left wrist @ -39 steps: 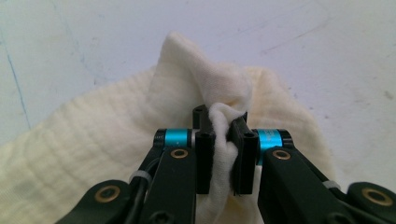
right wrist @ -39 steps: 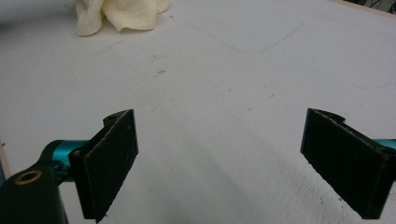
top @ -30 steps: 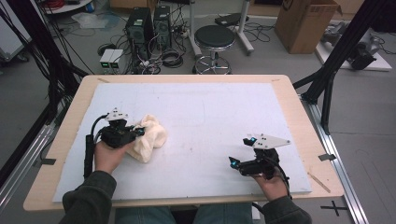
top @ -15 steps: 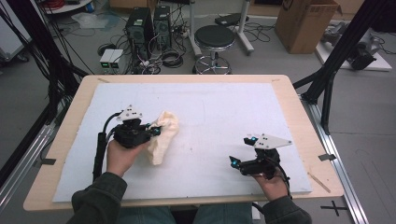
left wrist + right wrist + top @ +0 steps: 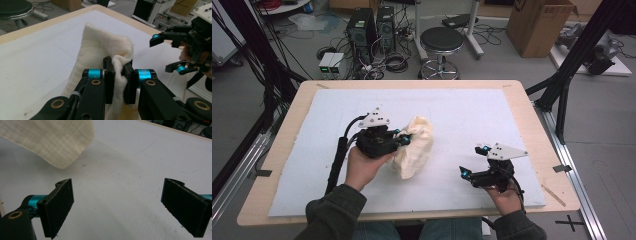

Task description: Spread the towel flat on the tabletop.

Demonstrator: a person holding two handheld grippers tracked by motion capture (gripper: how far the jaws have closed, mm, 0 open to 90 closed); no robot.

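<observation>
Moved: left gripper (image 5: 404, 140) has carried the cream, ribbed terry cloth (image 5: 414, 147) rightward, toward mid-table.
Left gripper: jaws pinching a cloth fold — cloth hangs just above the white foam mat (image 5: 472, 110).
Right gripper (image 5: 472, 165): jaws spread wide, empty.
Advice: probably take a free edge and keep the pinch firm.
Hidden: cloth's lower edge — contact unclear.

left gripper (image 5: 119, 72) jaws clamped on cream cloth (image 5: 100, 52) fold, cloth rising toward 12 o'clock; right gripper (image 5: 172, 53) spread wide at 3 o'clock.

black stool (image 5: 441, 40), cardboard box (image 5: 539, 25), computer towers (image 5: 371, 25)
</observation>
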